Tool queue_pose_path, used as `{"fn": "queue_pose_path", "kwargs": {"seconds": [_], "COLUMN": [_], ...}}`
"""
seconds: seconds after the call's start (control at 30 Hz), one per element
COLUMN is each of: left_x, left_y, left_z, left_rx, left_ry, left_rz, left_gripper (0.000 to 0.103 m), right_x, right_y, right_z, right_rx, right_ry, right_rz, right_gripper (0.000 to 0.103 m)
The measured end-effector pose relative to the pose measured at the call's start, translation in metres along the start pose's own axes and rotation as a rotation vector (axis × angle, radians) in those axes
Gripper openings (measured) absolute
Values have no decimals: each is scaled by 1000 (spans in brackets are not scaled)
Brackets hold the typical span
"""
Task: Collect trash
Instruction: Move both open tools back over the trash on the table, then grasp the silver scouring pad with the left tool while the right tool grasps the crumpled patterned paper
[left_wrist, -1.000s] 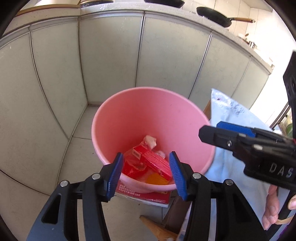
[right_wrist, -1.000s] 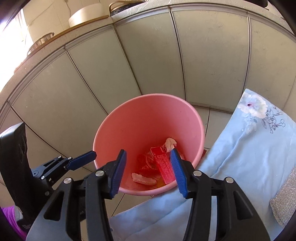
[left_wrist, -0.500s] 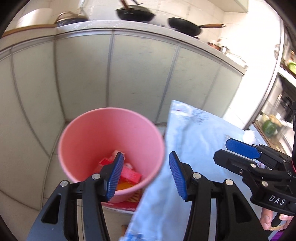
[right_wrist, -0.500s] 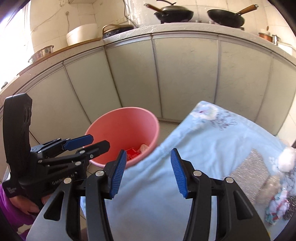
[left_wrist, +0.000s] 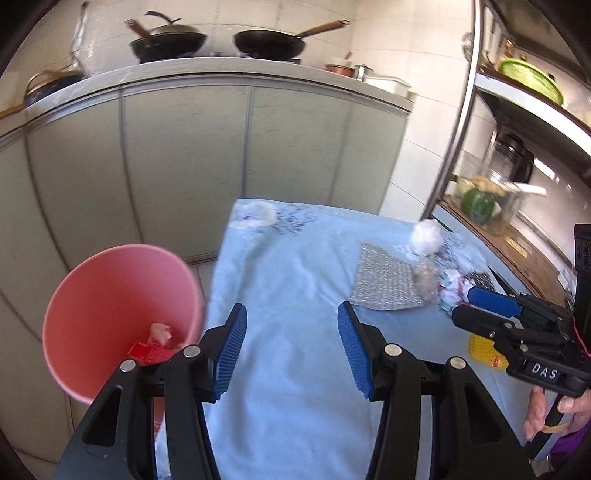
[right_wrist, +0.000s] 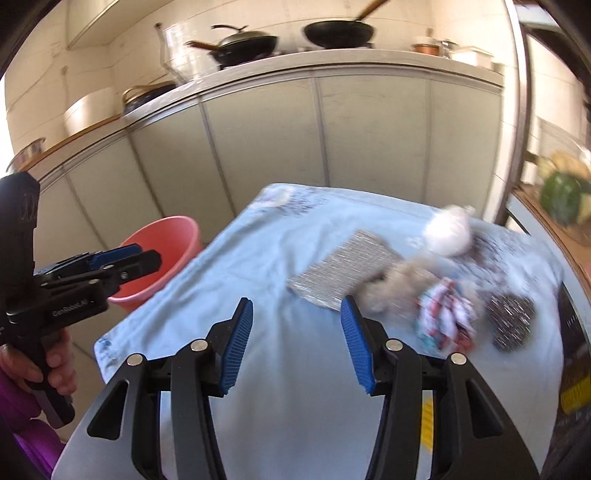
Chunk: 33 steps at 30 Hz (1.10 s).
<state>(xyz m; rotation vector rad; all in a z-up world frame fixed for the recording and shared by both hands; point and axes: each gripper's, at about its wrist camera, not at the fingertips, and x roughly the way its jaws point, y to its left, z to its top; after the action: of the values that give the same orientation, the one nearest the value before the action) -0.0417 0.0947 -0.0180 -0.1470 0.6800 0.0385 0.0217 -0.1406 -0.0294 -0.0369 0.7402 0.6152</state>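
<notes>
A pink bin (left_wrist: 110, 295) stands on the floor left of the table and holds a red carton (left_wrist: 149, 350) and crumpled paper. It also shows in the right wrist view (right_wrist: 162, 251). On the light blue cloth (left_wrist: 295, 295) lie a silver foil sheet (right_wrist: 343, 273), a white wad (right_wrist: 448, 230), a beige crumpled wad (right_wrist: 399, 284), a patterned wrapper (right_wrist: 445, 317) and a dark glittery piece (right_wrist: 511, 319). My left gripper (left_wrist: 291, 347) is open and empty over the cloth. My right gripper (right_wrist: 295, 341) is open and empty, just short of the foil sheet.
Grey kitchen cabinets (left_wrist: 221, 147) with pans (left_wrist: 269, 42) on the counter stand behind the table. A metal rack (left_wrist: 517, 147) with a green vegetable stands at the right. A yellow packet (left_wrist: 484, 350) lies near the right edge of the cloth.
Both grippers have swung right, from over the pink bin to over the blue cloth. The trash pile on the table has come into view. Both stay open and empty.
</notes>
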Motion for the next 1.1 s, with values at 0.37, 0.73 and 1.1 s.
{"fn": "queue_pose_path", "kwargs": {"seconds": [0.37,0.73,1.1], "left_x": [50,104,130], "left_y": [-76,-134,-145], "left_z": [-2,-9,-12], "left_rx": [197,498,607], "left_ry": [93,130,93], "left_rz": [-107,-48,-2], "left_gripper": [51,51,36], "right_x": [-15,-16,-7], "right_y": [-61,-82,-91], "right_z": [-30,-43,-47], "right_rx": [151,211,242], "right_ry": [11,28,58], "right_rz": [-94,-116,-121], "right_gripper": [50,50,50]}}
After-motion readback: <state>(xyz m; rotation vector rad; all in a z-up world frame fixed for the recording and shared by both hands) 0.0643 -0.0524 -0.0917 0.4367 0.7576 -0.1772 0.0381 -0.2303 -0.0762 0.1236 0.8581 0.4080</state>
